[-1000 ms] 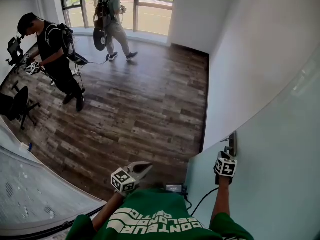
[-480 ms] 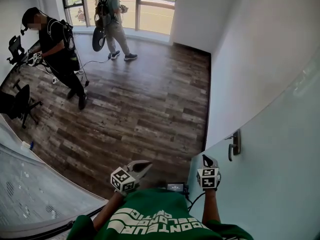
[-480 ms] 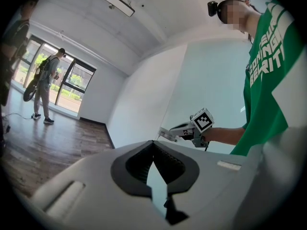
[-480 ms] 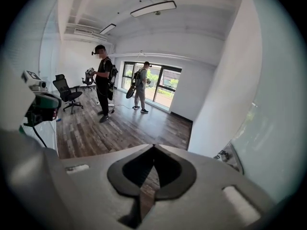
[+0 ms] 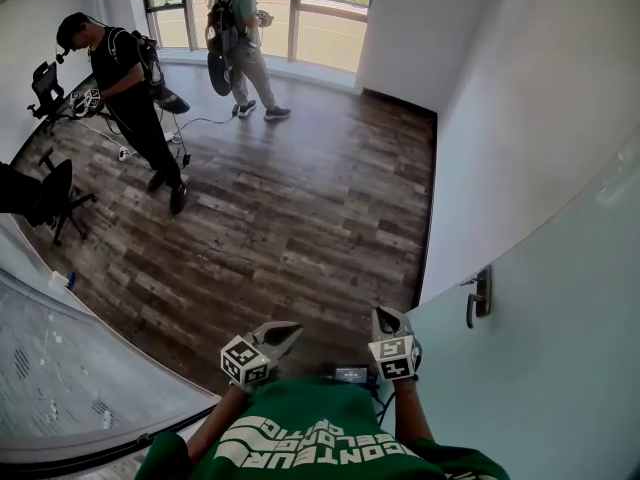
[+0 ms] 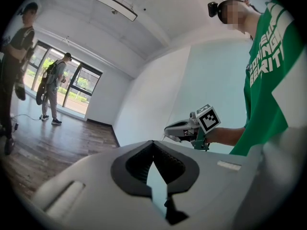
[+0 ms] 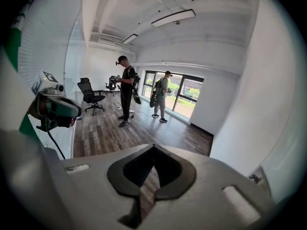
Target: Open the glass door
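An open office room. A black swivel chair (image 5: pixel 50 190) stands far ahead-left of the left tongs (image 5: pixel 287 332); wood-plank floor (image 5: pixel 300 208) runs to tall windows (image 5: pixel 330 13); strip lights (image 7: pixel 173 17) line the ceiling.

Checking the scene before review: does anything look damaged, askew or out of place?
Nothing stands out: the glass door and its handle look intact, and the right gripper, shut and empty, is clear of the handle.

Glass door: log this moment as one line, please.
glass door open | handle untouched | right tongs shut, empty, clear of handle | left tongs shut, empty, near torso
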Demonstrator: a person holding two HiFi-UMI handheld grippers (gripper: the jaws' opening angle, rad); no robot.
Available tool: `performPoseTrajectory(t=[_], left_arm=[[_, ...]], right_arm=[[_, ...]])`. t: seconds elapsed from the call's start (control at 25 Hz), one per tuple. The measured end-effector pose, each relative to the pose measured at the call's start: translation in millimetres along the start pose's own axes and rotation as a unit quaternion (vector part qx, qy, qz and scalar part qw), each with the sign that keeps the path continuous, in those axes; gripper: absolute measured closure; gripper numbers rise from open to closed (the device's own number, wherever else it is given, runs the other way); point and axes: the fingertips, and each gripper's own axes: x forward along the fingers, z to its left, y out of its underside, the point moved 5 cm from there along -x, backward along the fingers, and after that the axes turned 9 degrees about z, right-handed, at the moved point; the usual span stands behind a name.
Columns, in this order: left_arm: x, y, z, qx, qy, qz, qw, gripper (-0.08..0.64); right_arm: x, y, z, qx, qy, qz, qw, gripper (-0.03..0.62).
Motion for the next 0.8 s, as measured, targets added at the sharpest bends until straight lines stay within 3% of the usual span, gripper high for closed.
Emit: performPoseTrajectory(t=[0.16, 0.8], left_arm=[[-3, 2, 3, -0.004, -0.01, -0.002, 0.9999, 0.549], [-5, -2, 5, -0.006, -0.01, -0.005, 0.9999, 0.549]], right_arm=[[8, -3, 13, -0.021, -0.018, 0.006, 1.0, 0.6], [13, -4, 19, -0.026, -0.033, 0.015, 0.999, 0.6]])
